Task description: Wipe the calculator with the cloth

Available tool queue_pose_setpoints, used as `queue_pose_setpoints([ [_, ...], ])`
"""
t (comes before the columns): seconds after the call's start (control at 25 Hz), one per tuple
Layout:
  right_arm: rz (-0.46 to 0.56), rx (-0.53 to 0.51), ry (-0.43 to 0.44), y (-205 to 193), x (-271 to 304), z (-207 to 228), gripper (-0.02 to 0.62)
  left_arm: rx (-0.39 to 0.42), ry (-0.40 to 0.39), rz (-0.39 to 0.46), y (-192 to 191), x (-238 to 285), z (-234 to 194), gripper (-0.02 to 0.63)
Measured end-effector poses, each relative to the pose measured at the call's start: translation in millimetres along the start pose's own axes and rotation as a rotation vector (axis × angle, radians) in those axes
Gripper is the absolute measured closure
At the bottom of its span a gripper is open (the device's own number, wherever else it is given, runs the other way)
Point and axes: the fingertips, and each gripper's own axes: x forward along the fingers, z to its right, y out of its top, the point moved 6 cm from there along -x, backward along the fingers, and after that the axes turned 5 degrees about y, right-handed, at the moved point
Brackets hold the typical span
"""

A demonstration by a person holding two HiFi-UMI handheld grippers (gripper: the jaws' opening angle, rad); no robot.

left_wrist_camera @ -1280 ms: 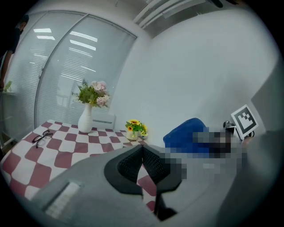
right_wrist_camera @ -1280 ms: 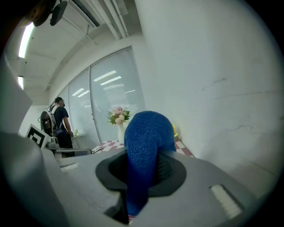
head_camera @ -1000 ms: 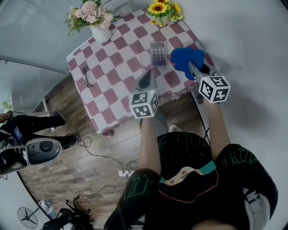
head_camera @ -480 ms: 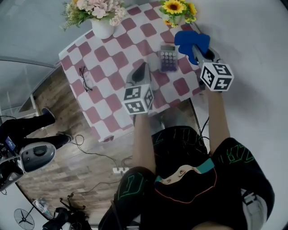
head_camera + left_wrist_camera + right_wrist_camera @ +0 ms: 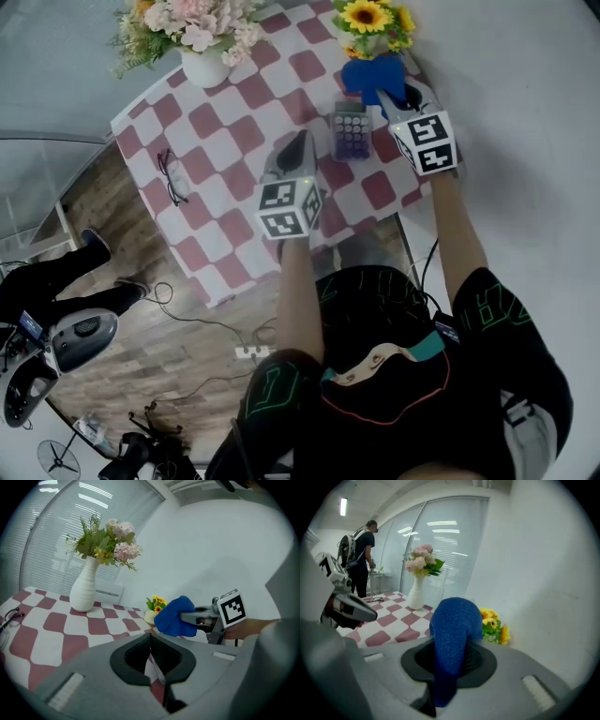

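Right gripper is clamped on a blue cloth in the head view, near the far right corner of the checked table, just in front of the sunflowers. The calculator lies flat just left of the cloth and slightly nearer the person, between the two grippers. Its long axis runs away from the person, roughly in line with the jaws. The cloth-bearing gripper looks the nearer one. The left gripper is just left of the calculator. In the left gripper view, its jaws are pressed together on nothing. The cloth hangs clear above the tabletop, a height the head view cannot give, and the gripper body hides the calculator. In the right gripper view, the cloth fills the jaws and blocks the view ahead; no calculator shows.
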Motion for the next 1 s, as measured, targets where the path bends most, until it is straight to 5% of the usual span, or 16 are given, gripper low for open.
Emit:
queue_pose_setpoints([
  [0.44, -0.172, -0.325, 0.218, -30.0, 56.6, -49.1, 0.518, 0.007, 0.003, -0.033, -2.5, 12.0, -2.4, 0.595],
  [0.84, -0.197, -0.325, 0.364, -50.1, 45.9, -81.1, 0.515, -0.007, -0.03, -0.049, -10.5, 9.9, 4.6, 0.595],
  [1.0, -0.197, -0.308, 0.355, -55.6, 36.3, -87.5, 0.512, -0.008, -0.041, -0.047, -11.0, 7.2, 6.6, 0.595],
])
